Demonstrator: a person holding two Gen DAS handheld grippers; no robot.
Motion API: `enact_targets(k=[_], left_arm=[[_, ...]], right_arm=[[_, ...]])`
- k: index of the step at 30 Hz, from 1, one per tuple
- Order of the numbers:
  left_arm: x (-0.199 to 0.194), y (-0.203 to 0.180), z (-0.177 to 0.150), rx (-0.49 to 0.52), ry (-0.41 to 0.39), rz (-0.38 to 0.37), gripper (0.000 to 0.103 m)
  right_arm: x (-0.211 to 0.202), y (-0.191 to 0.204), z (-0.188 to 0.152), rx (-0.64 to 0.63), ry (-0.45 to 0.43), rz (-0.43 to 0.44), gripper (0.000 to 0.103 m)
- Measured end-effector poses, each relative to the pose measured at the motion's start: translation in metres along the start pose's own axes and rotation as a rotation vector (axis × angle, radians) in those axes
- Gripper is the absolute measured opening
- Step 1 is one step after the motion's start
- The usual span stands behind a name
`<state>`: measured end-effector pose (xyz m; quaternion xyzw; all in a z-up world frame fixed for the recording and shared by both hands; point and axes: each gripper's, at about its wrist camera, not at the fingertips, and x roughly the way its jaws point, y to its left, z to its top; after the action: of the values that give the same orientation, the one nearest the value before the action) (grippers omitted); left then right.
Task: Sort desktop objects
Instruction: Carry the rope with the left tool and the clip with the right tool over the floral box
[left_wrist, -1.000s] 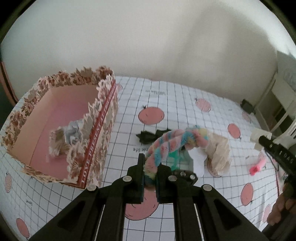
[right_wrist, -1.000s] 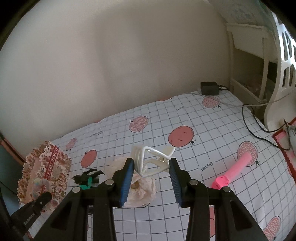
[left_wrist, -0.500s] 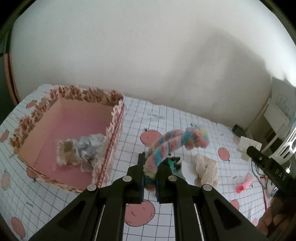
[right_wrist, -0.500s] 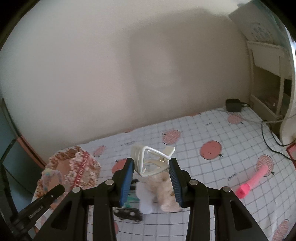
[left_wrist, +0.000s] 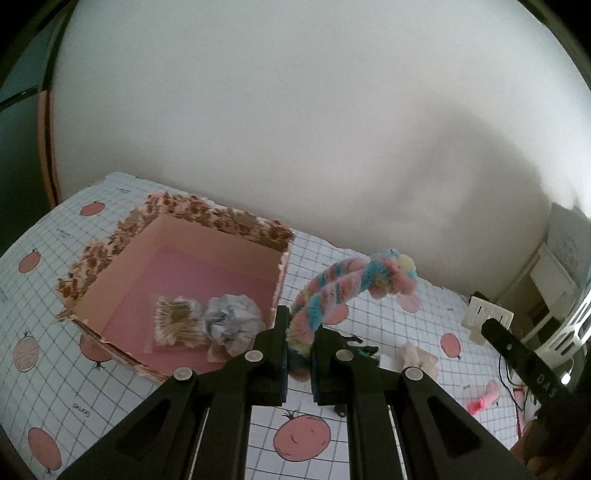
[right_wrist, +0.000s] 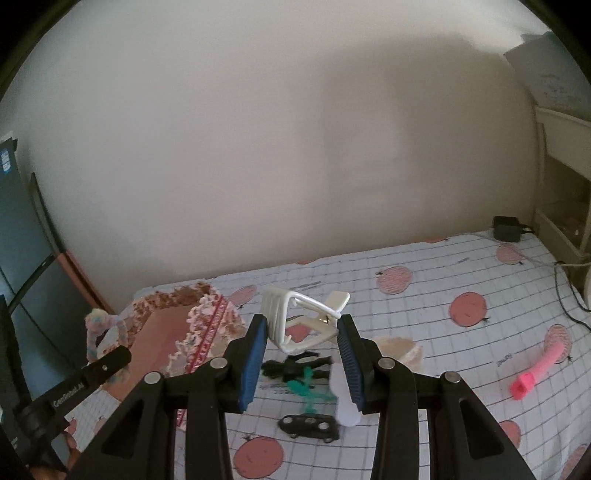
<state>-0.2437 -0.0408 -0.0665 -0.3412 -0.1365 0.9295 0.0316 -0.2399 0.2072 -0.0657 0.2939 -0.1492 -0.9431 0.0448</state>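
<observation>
Lower end of fuzzy pastel twisted rope hidden between clamped left gripper jaws, held aloft right of box. Floral-edged pink box held fringed brown piece, crumpled grey paper. Right gripper pinched white plastic claw clip above black and green figures, partly obscured.

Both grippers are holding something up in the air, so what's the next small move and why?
Probably carry the left gripper leftward over the patterned box. It is shut on the fuzzy rainbow loop, which hangs just right of the box's rim.
</observation>
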Motion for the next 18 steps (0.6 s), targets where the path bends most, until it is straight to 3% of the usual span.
enact_targets(k=[18], left_arm=[[-0.009, 0.056, 0.006, -0.111, -0.02, 0.059, 0.009]], right_arm=[[0.021, 0.063, -0.02, -0.058, 0.046, 0.1, 0.042]])
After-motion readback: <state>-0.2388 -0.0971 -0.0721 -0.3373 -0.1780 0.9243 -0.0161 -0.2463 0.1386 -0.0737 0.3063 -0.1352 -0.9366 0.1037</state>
